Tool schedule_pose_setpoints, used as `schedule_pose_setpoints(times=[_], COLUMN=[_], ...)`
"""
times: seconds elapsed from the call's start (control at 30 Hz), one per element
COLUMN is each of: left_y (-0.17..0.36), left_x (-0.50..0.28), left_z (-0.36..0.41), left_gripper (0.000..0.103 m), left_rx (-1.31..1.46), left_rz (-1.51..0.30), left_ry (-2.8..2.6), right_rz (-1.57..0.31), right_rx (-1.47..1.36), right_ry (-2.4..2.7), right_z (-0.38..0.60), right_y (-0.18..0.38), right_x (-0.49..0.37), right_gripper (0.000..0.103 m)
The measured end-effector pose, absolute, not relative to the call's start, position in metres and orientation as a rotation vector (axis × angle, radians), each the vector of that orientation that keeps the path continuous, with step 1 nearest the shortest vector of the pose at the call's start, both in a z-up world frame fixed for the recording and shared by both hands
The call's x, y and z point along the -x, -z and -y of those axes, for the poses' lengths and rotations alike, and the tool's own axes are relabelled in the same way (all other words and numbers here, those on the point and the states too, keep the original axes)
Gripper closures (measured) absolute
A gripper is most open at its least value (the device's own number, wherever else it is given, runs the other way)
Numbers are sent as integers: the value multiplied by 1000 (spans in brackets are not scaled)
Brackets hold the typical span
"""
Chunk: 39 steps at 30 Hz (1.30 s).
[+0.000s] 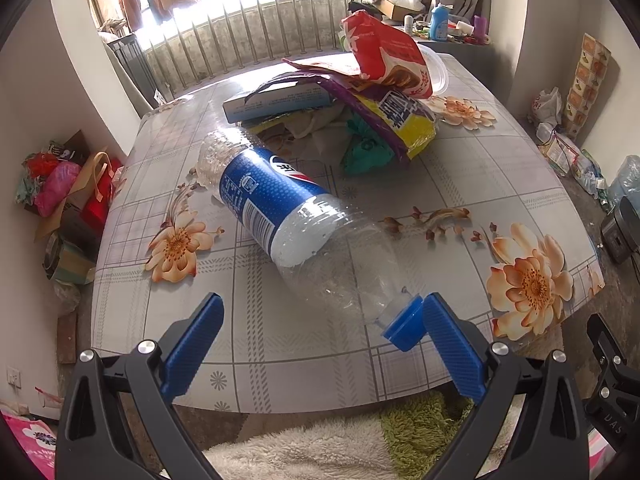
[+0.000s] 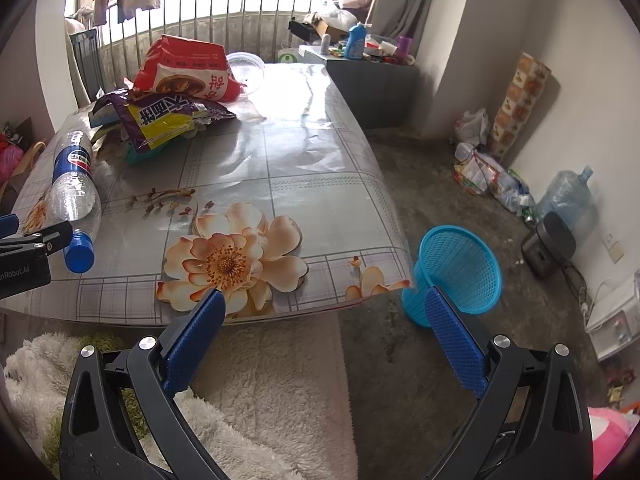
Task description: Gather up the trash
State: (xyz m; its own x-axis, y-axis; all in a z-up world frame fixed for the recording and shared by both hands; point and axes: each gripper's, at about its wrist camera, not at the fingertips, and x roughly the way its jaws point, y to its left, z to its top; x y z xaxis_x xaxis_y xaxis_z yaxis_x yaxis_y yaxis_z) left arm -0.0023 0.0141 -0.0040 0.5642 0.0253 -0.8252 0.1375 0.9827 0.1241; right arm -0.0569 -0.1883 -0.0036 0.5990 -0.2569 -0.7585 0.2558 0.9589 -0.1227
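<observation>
An empty clear plastic bottle (image 1: 280,216) with a blue label and blue cap (image 1: 404,326) lies on its side on the flowered table (image 1: 280,352). My left gripper (image 1: 324,308) is open over the table's near edge, its right finger touching or nearly touching the cap. The bottle also shows in the right wrist view (image 2: 74,192). Behind it lies a heap of trash: a red bag (image 1: 384,52), a purple-yellow wrapper (image 1: 400,120) and a blue-white box (image 1: 276,100). My right gripper (image 2: 324,304) is open and empty past the table's right corner, near a blue mesh bin (image 2: 460,268) on the floor.
A clear plastic bowl (image 2: 246,70) stands behind the red bag. Bags and boxes pile on the floor at the left (image 1: 68,200). A water jug (image 2: 566,196), a black appliance (image 2: 548,246) and litter lie along the right wall. A fluffy white-green cover (image 2: 260,380) lies below the grippers.
</observation>
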Motion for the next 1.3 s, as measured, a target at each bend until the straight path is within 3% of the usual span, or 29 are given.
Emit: schedule_pose_setpoints(times=[1.3], left_y=[-5], left_x=[13], left_z=[4], left_gripper=[6], left_rx=[-213], left_rz=[-915], left_ry=[157], right_rz=[-872], right_rx=[1], right_ry=[315], right_z=[191], right_y=[0], right_x=[60], right_gripper=[8])
